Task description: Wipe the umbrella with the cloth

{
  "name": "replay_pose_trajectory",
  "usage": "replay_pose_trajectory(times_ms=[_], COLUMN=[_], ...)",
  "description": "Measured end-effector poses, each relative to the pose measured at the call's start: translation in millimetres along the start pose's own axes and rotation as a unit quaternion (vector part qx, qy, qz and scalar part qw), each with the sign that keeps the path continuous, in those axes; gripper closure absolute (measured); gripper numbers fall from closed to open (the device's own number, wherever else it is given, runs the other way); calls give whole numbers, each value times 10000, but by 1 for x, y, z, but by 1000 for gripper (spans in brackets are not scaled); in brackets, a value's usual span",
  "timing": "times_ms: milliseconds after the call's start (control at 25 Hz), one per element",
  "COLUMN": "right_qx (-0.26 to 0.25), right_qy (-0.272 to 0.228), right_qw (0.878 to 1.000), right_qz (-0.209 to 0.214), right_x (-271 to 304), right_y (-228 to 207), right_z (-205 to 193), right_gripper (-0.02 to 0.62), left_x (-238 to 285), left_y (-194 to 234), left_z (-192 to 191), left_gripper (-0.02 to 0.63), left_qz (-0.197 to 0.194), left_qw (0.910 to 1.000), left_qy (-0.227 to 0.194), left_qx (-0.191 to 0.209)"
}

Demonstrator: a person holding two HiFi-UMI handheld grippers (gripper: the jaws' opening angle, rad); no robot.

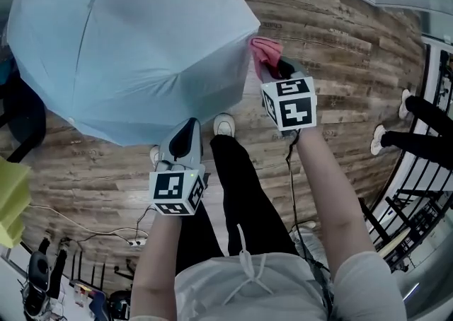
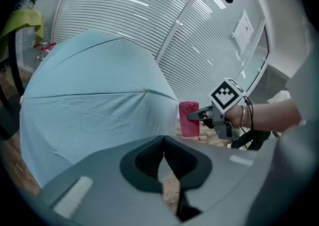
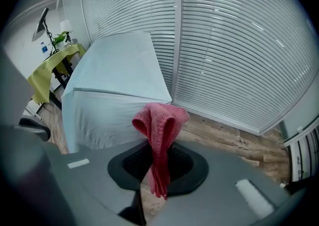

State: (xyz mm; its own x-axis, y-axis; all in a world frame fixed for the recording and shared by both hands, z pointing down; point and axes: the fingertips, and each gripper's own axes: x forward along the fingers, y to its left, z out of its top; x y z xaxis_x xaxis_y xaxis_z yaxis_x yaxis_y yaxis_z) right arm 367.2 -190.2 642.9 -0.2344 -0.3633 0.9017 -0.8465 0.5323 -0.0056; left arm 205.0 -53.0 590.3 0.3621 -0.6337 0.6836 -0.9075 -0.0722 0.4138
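The open light-blue umbrella [image 1: 127, 44] rests on the wooden floor [image 1: 340, 44], its canopy turned up towards the person. The right gripper [image 1: 272, 65] has its jaws clamped on a bunched pink cloth [image 3: 159, 125], held just beside the canopy's near corner and seemingly not yet pressed to it. The left gripper [image 2: 163, 143] has its jaws drawn together, tips meeting right at the canopy's hem; whether they nip any fabric is unclear. This looks like the approach before a wiping stroke. The next move probably calls for laying the cloth flat on the panel and dragging it across while the left side steadies the umbrella.
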Motion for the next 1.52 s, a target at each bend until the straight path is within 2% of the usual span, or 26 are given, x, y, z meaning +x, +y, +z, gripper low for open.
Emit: replay_pose_trajectory(times_ms=[120,280,560,800,1040,1240,1520], right_qx=[207,393,964,680,213,-54,-5], right_qy=[-64,-124,-262,-284,-257,-334,-893], right_qw=[9997,9991,9943,9934,9917,9903,9879], right_qz=[-104,-91,372,876,1245,1344,1267], right_x=[-24,-52,-63,-37,-28,-74,-209], right_y=[33,106,252,372,466,503,511], right_z=[-9,-20,-15,2,20,41,95], right_gripper=[532,532,532,532,532,532,532], left_x=[-31,-86,-161,-201,-248,-302,-392], left_y=[17,57,138,208,275,295,252], left_z=[-8,-24,-33,-39,-58,-42,49], left_gripper=[598,598,598,598,598,598,598], left_qz=[-79,-144,-46,163,482,756,671], left_qw=[9999,9994,9985,9994,9988,9965,9917], left_qy=[42,163,157,-12,-63,-291,-1076], left_qx=[70,272,526,317,68,-201,-193])
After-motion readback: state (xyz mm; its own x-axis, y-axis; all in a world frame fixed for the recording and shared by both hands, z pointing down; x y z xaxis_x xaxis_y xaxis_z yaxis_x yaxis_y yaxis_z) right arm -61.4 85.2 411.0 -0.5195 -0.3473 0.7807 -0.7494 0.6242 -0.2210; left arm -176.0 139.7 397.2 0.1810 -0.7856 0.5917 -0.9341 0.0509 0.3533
